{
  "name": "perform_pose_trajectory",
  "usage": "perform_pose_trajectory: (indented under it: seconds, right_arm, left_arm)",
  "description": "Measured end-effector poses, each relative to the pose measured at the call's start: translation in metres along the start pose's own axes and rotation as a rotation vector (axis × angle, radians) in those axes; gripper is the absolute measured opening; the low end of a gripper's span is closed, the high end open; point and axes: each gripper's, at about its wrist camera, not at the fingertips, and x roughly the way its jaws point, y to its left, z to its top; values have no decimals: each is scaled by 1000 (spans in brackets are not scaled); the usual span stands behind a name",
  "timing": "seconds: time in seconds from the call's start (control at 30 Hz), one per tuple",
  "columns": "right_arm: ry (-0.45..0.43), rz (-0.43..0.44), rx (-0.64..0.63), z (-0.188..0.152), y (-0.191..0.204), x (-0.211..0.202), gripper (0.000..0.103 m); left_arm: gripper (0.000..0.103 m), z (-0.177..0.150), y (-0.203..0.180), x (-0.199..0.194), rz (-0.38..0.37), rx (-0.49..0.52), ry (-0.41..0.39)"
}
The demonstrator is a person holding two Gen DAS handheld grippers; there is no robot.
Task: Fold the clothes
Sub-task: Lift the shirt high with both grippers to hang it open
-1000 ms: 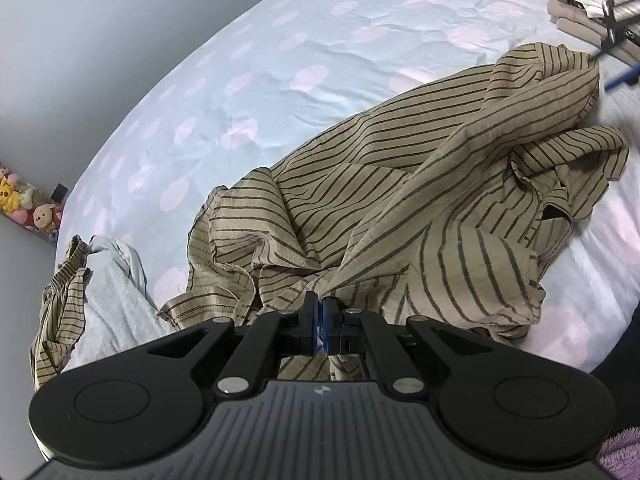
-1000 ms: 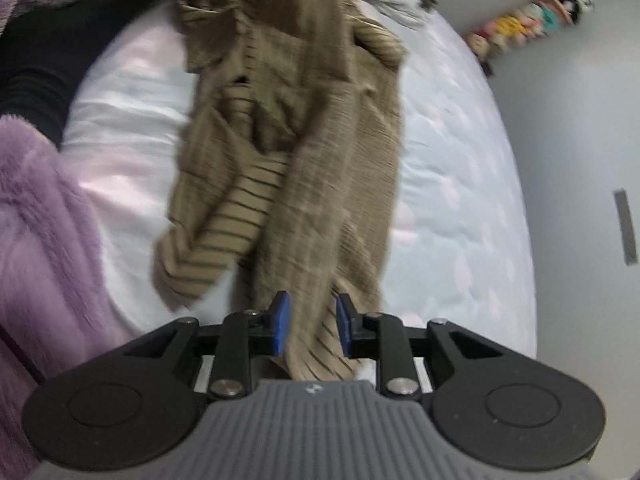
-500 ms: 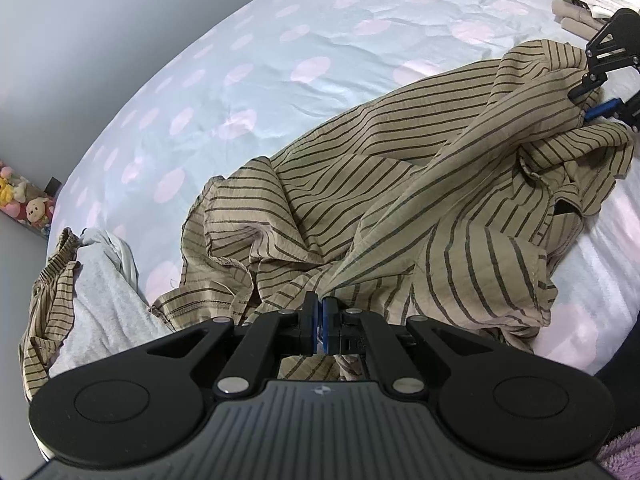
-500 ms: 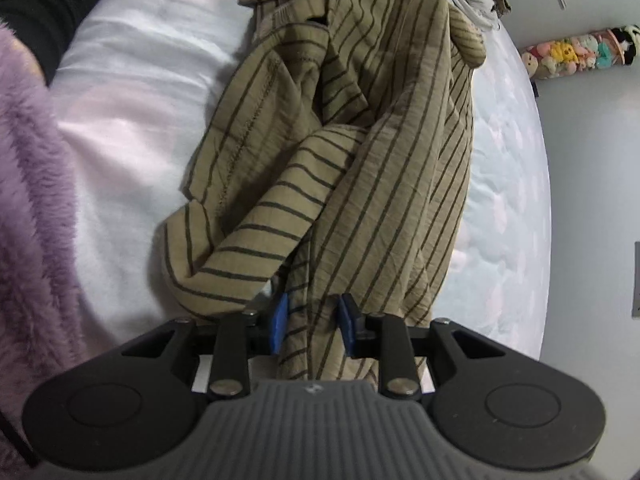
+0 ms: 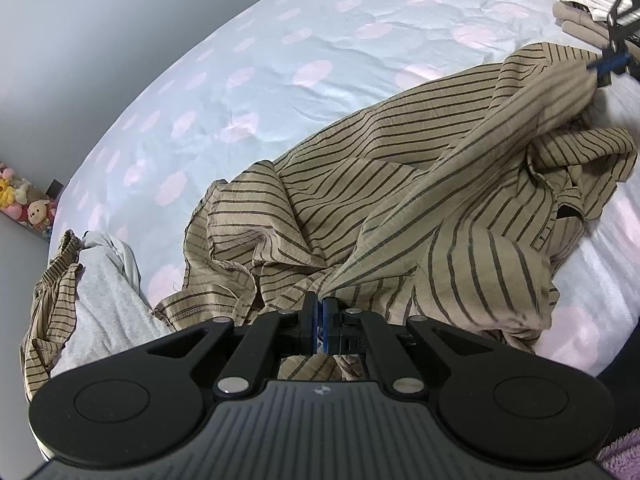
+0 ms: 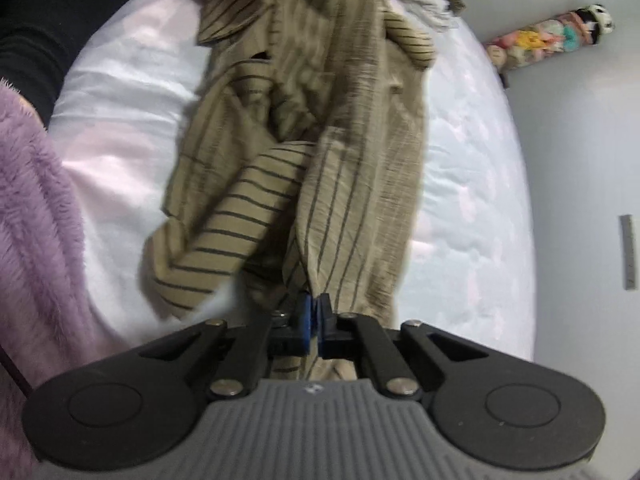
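Both tongs (image 5: 319, 314) (image 6: 314, 314) pinching striped shirt (image 5: 400, 208), right view blurred

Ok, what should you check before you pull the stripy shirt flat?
1. Left gripper pinching the shirt: ok.
2. Right gripper pinching the shirt: ok, jaws closed on cloth.
3. Both hold matching corners: cannot tell, cloth is bunched.
4. Shirt smooth: not ok, crumpled and twisted on the bed.
5. Room on the bed to spread it: ok, open sheet beyond the shirt.
6. Grey garment out of the way: cannot tell, it lies close beside the hem.
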Motion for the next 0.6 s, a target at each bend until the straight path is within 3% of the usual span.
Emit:
perform_pose_trajectory:
  seconds: [0.1,0.33,0.5,0.6]
  right_arm:
    - [-13,-96,100,0,-20,-14,3]
    - [-33,-369,189,14,-61,-54,2]
    - [-101,-577,255,34,-107,-101,2]
    - [-152,-725,294,49,-138,-140,2]
  left_arm:
    - [0,1,2,-13,5,-23,-31]
    - [0,20,22,-79,139,-87,-160]
    - [0,44,50,-163,289,-124,-305]
    - [0,58,66,-231,390,-167,-431]
